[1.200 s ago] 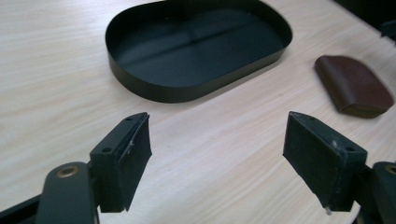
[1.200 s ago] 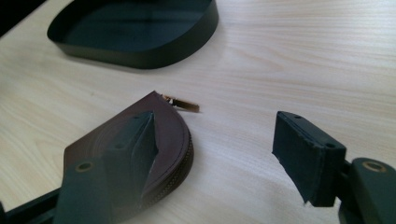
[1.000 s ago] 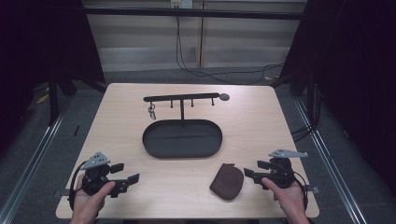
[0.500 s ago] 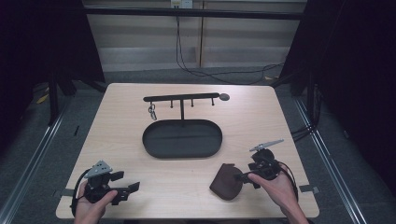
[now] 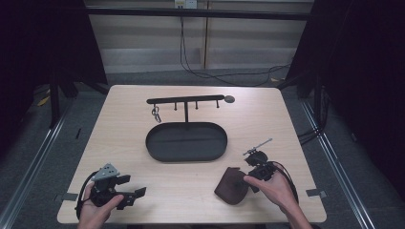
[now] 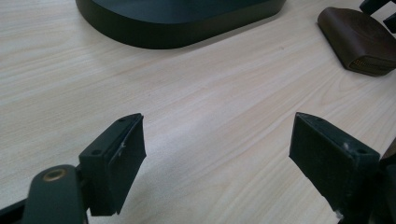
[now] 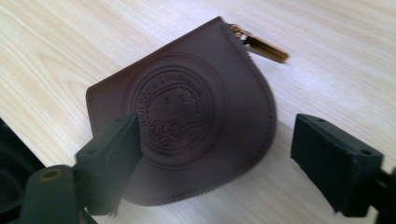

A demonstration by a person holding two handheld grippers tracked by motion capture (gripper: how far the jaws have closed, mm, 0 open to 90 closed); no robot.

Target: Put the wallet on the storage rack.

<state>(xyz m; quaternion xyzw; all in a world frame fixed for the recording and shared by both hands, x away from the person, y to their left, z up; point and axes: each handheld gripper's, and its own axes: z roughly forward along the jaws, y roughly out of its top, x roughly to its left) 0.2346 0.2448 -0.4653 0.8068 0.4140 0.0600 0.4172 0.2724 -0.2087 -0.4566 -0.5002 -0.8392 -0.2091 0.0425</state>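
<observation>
The left claw (image 5: 138, 193) stands wide open and empty. Off to its right, a dark brown leather pouch (image 7: 187, 126) with a round embossed emblem and gold zip pull (image 7: 259, 45) lies flat on the surface (image 5: 191, 186). It sits just ahead of the right claw (image 7: 212, 163), whose jaws have just been opening and grip nothing.
</observation>
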